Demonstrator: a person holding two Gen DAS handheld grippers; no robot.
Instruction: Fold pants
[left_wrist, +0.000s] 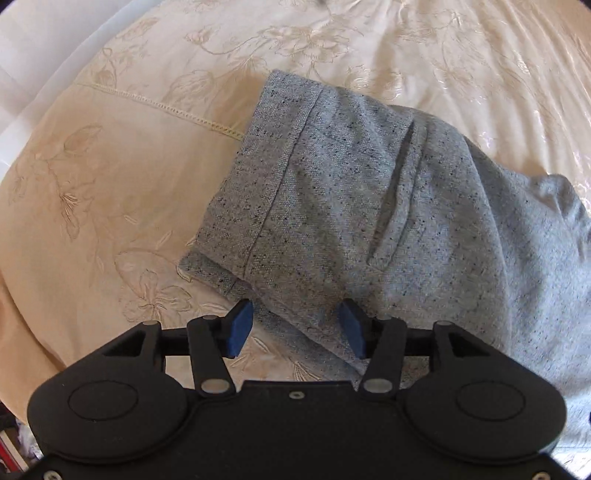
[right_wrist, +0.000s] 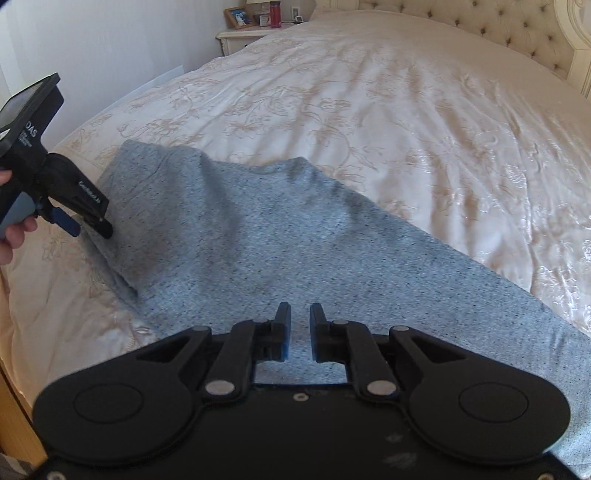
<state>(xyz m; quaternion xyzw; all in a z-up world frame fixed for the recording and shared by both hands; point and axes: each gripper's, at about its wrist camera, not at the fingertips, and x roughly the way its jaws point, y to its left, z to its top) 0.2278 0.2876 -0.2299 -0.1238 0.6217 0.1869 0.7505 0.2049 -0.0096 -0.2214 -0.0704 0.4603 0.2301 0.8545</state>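
Grey speckled pants (left_wrist: 362, 206) lie on the cream bedspread, waistband end toward the left gripper; they also show in the right wrist view (right_wrist: 258, 240), stretching to the lower right. My left gripper (left_wrist: 297, 328) is open, its blue pads either side of the waistband's near edge, nothing clamped. It shows in the right wrist view (right_wrist: 85, 225) at the left, held by a hand. My right gripper (right_wrist: 300, 330) hovers over the middle of the pants, jaws narrowly apart, holding nothing.
The cream embroidered bedspread (right_wrist: 406, 110) extends far and right. A nightstand (right_wrist: 240, 37) with a red bottle and a picture frame stands at the back left. The tufted headboard (right_wrist: 480, 22) is at the top right. The bed edge drops at the left.
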